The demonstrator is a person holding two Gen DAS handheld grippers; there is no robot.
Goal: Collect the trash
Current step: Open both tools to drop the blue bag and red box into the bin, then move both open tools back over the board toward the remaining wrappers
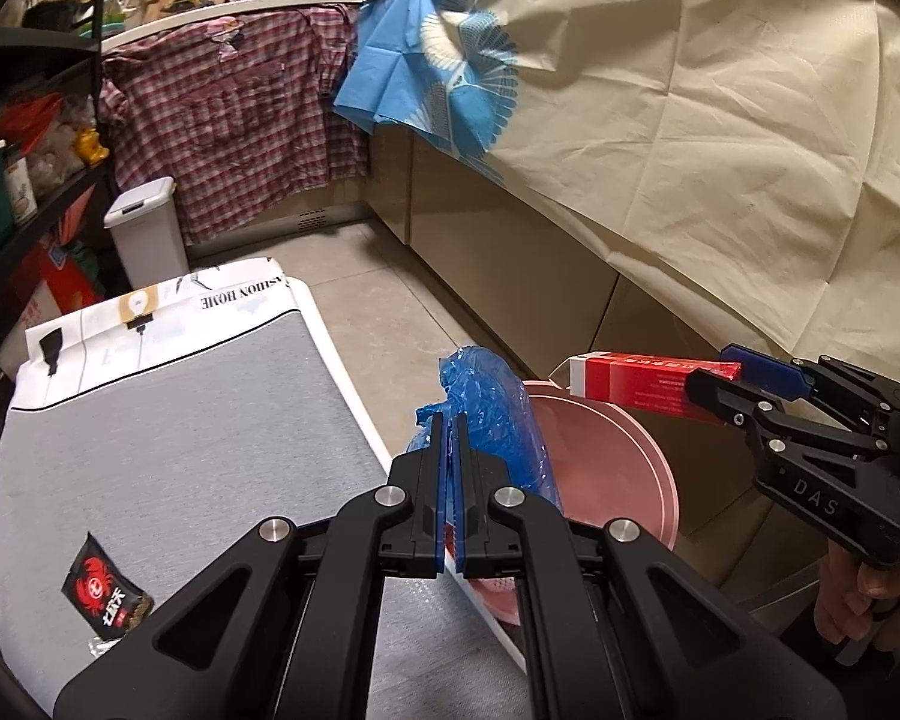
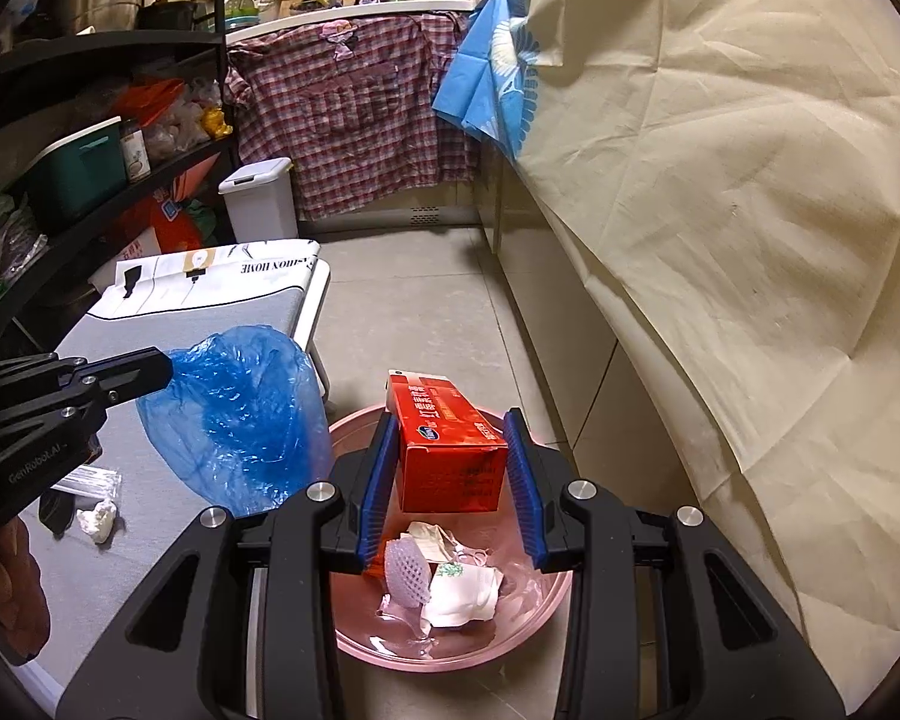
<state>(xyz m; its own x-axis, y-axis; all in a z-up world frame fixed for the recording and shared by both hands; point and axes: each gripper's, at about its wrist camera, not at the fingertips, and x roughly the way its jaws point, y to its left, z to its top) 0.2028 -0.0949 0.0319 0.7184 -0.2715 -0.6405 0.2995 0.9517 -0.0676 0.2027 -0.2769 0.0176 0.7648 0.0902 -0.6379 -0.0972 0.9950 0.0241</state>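
The right tool (image 2: 450,492) is clamped on the red box (image 2: 450,450), right above the pink bowl (image 2: 354,648). The left tool (image 1: 449,438), pinching the blue bag (image 1: 498,414), hangs beside the bowl's rim.

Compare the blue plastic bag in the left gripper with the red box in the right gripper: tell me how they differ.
The blue plastic bag is soft, crumpled and see-through; the red box is stiff, straight-edged and printed. The left gripper is shut tight on a thin fold of the bag; the right gripper stands wider, clamping the box by its two sides. The bag hangs by the grey table's edge; the box is over the pink basin. Both are held aloft.
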